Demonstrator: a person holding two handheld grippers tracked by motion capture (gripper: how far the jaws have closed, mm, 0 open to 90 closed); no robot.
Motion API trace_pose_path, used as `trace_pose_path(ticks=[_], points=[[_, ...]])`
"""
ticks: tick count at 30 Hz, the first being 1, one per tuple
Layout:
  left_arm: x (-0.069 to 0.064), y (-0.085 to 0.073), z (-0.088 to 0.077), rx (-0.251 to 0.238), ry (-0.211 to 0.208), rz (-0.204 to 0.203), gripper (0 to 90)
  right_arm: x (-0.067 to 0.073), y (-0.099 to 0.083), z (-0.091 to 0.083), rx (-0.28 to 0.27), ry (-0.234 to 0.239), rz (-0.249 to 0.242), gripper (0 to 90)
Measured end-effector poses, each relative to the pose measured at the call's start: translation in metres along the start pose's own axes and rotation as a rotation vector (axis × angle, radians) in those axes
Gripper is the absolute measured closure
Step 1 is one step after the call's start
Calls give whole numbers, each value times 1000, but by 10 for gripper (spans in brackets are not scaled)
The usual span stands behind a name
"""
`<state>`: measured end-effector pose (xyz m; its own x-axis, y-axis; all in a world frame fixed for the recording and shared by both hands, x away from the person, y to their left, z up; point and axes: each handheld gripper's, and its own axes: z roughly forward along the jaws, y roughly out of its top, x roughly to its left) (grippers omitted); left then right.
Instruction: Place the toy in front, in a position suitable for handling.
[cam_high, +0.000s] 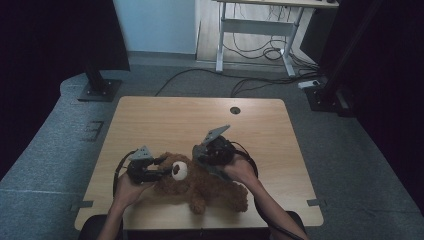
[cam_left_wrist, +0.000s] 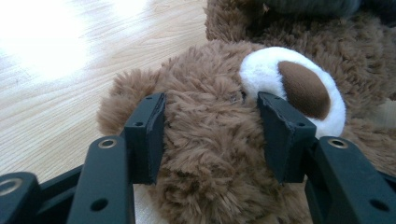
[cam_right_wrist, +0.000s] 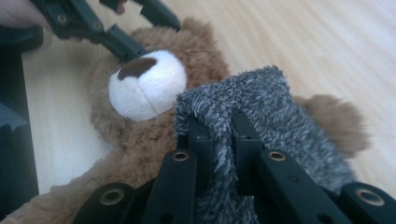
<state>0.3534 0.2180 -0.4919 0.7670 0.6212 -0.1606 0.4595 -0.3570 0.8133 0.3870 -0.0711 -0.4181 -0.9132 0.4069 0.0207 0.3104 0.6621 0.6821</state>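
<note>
High view: bear (cam_high: 200, 185) lies at lower centre of table (cam_high: 150, 120), both grippers on it. Left gripper view: left gripper (cam_left_wrist: 210, 135) clamps head w/ jaws half-wide, prob. to steady it. Right gripper view: right gripper (cam_right_wrist: 219, 140) pinches grey cloth (cam_right_wrist: 261, 116) tight over bear, centre frame, likely to dress it.

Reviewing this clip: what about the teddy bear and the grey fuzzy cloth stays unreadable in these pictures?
- Grey fuzzy cloth: right gripper view, its lower part is hidden behind the right gripper; what garment it is cannot be told.
- Teddy bear: high view, its chest is covered by the right gripper and hand.
- Teddy bear's eyes: left gripper view, lost in the fur between the left gripper fingers.
</note>
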Motion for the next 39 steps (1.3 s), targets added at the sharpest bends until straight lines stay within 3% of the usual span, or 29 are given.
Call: trace_pose_path(ticks=[4,8,17,24,27,30,34,39], points=[[0,-1,0,0,2,-4,437,1,-5,13,31,12,-4,813],[1,-2,1,0,-4,-11,437,-2,-13,11,32,7,8,815],[1,-2,1,6,0,-4,437,-12,-37,-9,24,-61,55,816],[1,-2,2,2,4,-9,437,-24,-70,-27,62,-142,109,816],[2,-2,2,-1,6,-14,437,-30,-90,-33,87,-167,148,815],[2,-2,2,-1,7,-17,437,-32,-98,-38,81,-173,168,814],[2,-3,3,-3,10,-19,437,-30,-98,-46,44,-168,177,814],[4,-3,4,-6,14,-38,438,-19,-74,-59,-17,-149,131,814]])
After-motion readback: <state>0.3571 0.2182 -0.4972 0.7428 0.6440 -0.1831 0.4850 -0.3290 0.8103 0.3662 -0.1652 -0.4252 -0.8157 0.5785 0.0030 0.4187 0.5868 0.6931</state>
